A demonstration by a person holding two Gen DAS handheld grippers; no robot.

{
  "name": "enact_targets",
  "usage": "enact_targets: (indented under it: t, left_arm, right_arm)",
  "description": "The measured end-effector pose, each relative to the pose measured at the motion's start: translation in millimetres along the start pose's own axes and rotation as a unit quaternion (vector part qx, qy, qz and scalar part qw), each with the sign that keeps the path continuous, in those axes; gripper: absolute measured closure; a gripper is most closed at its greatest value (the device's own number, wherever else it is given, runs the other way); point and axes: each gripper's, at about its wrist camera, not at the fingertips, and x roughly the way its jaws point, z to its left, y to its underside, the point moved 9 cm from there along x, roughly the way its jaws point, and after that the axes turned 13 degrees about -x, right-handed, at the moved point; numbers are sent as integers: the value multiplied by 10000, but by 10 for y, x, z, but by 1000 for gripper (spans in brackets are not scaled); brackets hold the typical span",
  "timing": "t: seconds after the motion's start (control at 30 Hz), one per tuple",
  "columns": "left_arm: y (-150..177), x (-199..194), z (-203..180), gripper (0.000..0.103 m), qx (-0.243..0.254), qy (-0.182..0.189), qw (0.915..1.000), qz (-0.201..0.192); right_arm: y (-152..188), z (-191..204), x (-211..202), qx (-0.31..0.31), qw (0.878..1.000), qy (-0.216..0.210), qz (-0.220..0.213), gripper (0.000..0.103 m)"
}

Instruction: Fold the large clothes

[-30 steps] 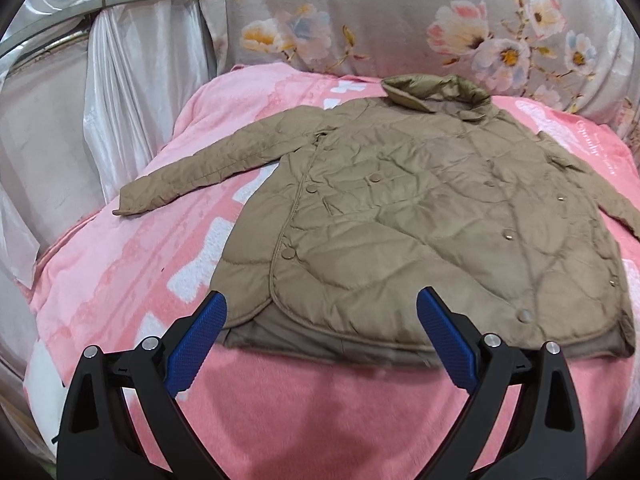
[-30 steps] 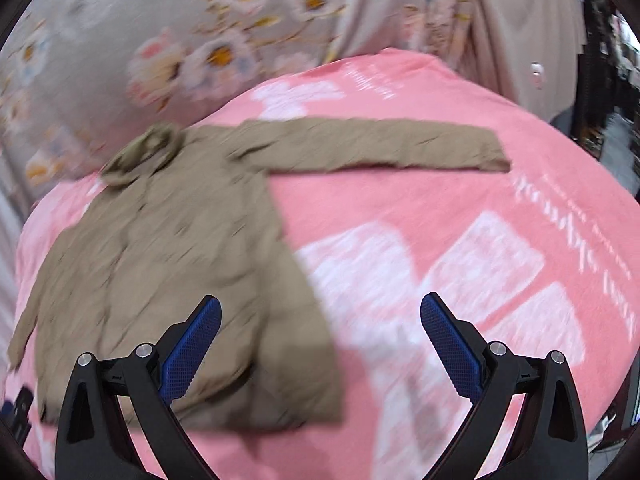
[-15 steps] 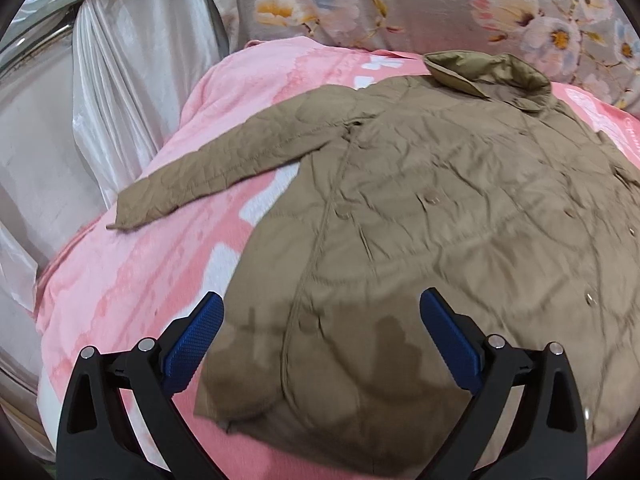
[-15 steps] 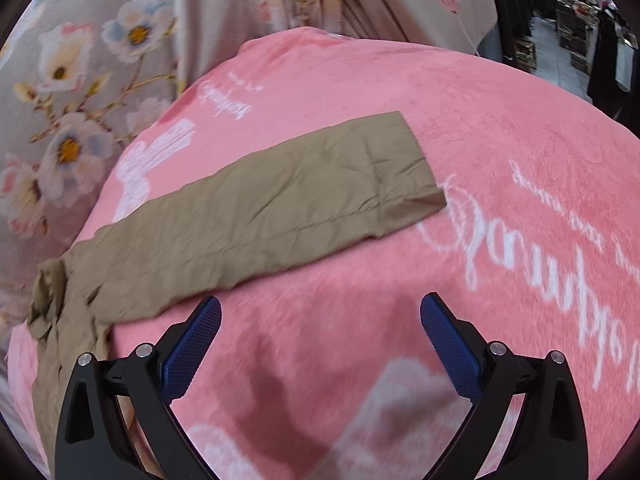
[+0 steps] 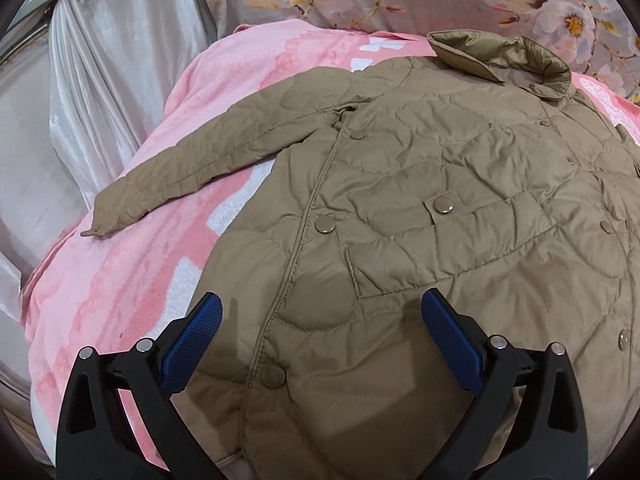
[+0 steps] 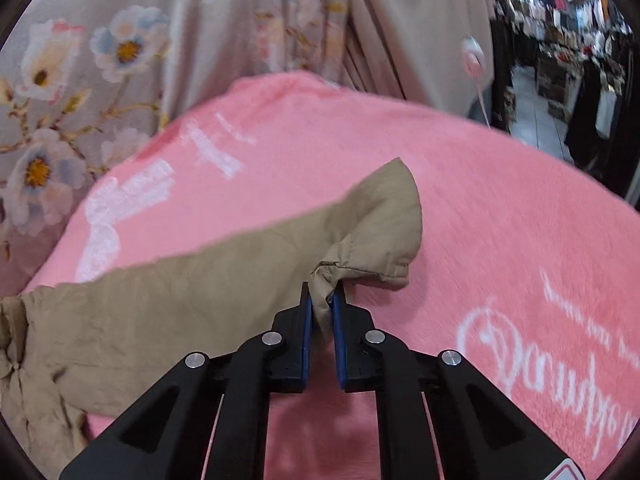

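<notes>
Quilted tan jacket [image 5: 440, 208]: flat on pink blanket [image 5: 120, 280]. R gripper [image 6: 322, 300] just closed, pinching sleeve cuff [image 6: 372, 240]; L gripper [image 5: 320, 328] jaws apart over hem. Risk: thin pinch slips off slick fabric, sleeve drops mid-fold.

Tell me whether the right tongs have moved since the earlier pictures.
Yes. The right tongs have travelled along the sleeve to its cuff, toward the white lettering on the pink blanket, and have just been closing on the cuff.
</notes>
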Motion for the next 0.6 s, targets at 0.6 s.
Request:
enact_targets:
  t: [0.6]
  left_arm:
    - [-158, 170, 465, 5, -450, -140, 9989, 20]
  right_arm:
    - [440, 3966, -1586, -2713, 9057, -3214, -531, 97]
